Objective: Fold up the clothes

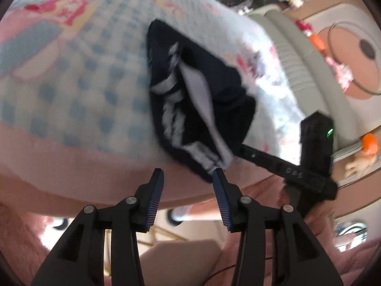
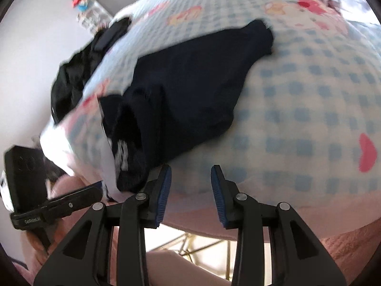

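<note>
Navy garment (image 1: 202,100) lies bunched on the blue-checked bedspread (image 1: 71,83) in your left wrist view, white lining showing; your left gripper (image 1: 188,175) has its jaws spread wide, the right fingertip (image 1: 218,174) touching the garment's near hem. In your right wrist view, the garment (image 2: 190,90) lies near the bedspread's (image 2: 309,107) edge, and your right gripper (image 2: 190,171) hovers just beside it, jaws apart and holding nothing.
</note>
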`<action>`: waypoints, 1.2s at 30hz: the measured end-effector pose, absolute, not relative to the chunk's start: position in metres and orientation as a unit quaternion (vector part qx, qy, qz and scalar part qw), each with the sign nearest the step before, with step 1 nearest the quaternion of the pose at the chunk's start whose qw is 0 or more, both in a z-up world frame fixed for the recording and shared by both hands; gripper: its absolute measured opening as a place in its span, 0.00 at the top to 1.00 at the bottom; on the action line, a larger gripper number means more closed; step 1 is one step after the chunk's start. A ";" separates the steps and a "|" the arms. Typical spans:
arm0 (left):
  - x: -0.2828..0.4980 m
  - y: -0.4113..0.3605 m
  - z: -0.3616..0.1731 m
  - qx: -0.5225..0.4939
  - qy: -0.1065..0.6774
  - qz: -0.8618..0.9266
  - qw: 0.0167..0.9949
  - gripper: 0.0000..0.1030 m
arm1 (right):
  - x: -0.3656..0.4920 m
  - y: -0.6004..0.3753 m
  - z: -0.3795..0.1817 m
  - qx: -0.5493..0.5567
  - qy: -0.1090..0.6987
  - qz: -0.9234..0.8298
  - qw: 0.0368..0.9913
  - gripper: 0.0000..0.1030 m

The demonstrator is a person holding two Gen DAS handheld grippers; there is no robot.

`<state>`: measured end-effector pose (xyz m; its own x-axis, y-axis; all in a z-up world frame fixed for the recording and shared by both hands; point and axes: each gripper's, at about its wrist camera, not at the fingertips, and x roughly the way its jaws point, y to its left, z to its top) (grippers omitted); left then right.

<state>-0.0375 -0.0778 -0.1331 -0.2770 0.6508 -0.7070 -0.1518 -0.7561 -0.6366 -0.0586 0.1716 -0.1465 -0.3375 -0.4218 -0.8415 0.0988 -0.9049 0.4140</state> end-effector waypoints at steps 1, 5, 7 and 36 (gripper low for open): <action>-0.038 -0.076 -0.136 -0.549 -0.220 0.764 0.256 0.58 | -0.059 0.166 -0.149 0.557 -0.138 -0.802 0.168 0.66; -0.055 -0.076 -0.131 -0.538 -0.238 0.761 0.272 0.59 | -0.069 0.151 -0.146 0.552 -0.114 -0.804 0.188 0.66; -0.070 -0.082 -0.119 -0.509 -0.254 0.776 0.274 0.59 | -0.080 0.144 -0.137 0.539 -0.114 -0.811 0.198 0.66; -0.033 -0.049 -0.103 -0.448 -0.023 0.849 0.277 0.57 | -0.126 0.116 -0.112 0.519 0.079 -0.823 0.218 0.43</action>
<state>-0.0325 -0.0489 -0.1033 -0.4439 0.4916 -0.7491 -0.4511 -0.8450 -0.2872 -0.1259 0.1162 -0.1118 -0.3674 -0.2761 -0.8881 0.4405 -0.8927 0.0953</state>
